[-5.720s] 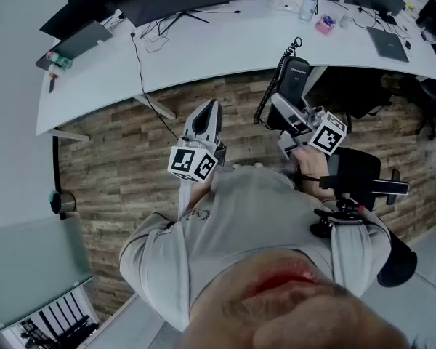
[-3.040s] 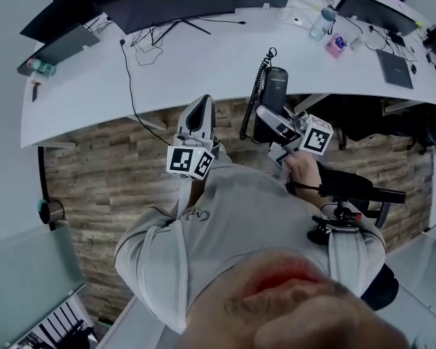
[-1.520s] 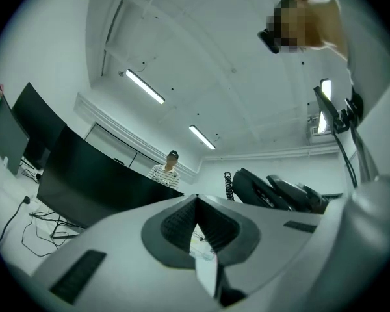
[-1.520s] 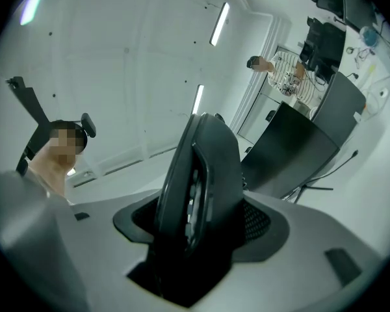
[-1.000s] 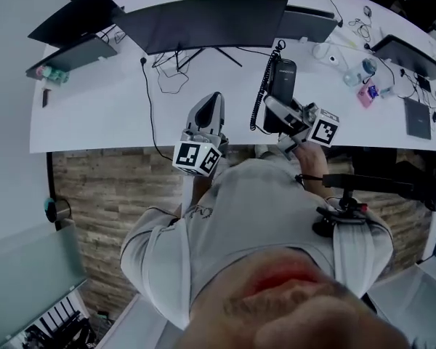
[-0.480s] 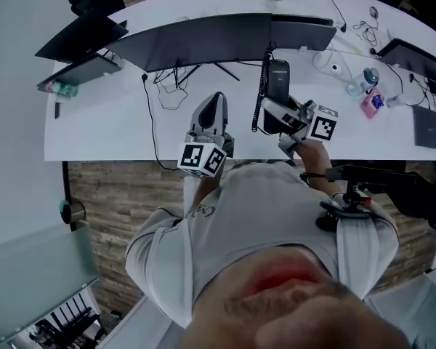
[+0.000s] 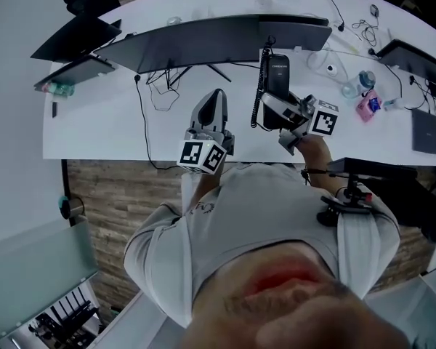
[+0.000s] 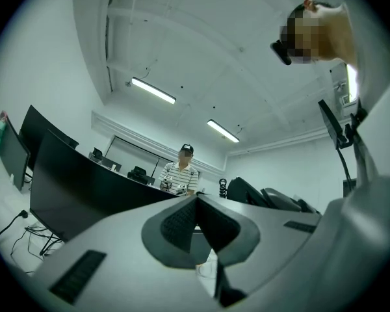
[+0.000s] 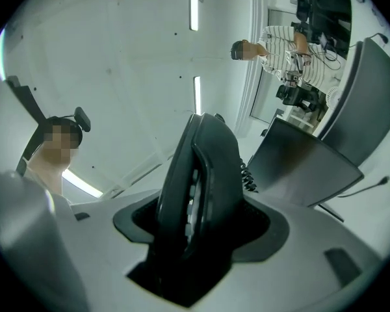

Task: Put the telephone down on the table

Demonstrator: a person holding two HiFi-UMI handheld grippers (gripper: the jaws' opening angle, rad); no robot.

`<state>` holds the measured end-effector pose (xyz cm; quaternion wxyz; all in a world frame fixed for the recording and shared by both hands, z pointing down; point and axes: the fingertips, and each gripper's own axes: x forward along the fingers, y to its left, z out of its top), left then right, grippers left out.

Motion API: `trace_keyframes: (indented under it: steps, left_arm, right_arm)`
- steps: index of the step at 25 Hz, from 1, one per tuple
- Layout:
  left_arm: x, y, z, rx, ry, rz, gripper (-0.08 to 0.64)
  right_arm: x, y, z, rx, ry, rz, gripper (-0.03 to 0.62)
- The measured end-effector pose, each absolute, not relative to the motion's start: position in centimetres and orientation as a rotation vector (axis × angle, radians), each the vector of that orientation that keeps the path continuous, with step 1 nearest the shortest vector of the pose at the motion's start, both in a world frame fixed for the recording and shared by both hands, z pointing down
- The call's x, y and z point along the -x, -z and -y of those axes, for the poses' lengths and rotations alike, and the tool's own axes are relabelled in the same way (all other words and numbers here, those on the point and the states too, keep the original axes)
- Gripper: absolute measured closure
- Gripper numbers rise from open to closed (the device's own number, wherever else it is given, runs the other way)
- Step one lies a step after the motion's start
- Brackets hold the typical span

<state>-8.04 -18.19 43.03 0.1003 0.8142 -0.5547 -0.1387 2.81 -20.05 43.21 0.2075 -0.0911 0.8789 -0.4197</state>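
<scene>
The black telephone (image 7: pixel 277 73) stands upright in my right gripper (image 7: pixel 278 110), its coiled cord (image 7: pixel 259 93) hanging down its left side. It hovers over the front part of the white table (image 7: pixel 102 126), just before the monitors. In the right gripper view the telephone (image 9: pixel 205 168) fills the gap between the jaws of the right gripper (image 9: pixel 195 223), which are shut on its lower end. My left gripper (image 7: pixel 216 95) is held to the telephone's left above the table's front edge. The left gripper (image 8: pixel 196 207) has its pads pressed together with nothing between them.
Two dark monitors (image 7: pixel 203 38) stand side by side behind the telephone, with cables (image 7: pixel 160 86) below them. A laptop (image 7: pixel 76 67) lies far left; a bottle (image 7: pixel 351 87), a pink object (image 7: pixel 365 105) and another laptop (image 7: pixel 426 129) lie right. A black chair (image 7: pixel 396 191) stands right. A person in stripes (image 8: pixel 180 175) is across the room.
The person has walked up to the table, so both grippers and the telephone went from over the wooden floor to over the table's front. In the last half second little moved.
</scene>
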Motion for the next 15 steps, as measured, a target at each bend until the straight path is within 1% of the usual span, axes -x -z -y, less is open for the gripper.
trace_keyframes:
  steps: [15]
  left_arm:
    - [9.0,-41.3,19.4,-2.478,0.454,1.568,0.557]
  right_arm:
    - [-2.6,-41.2,20.7,0.318,1.105,-2.463,0.287]
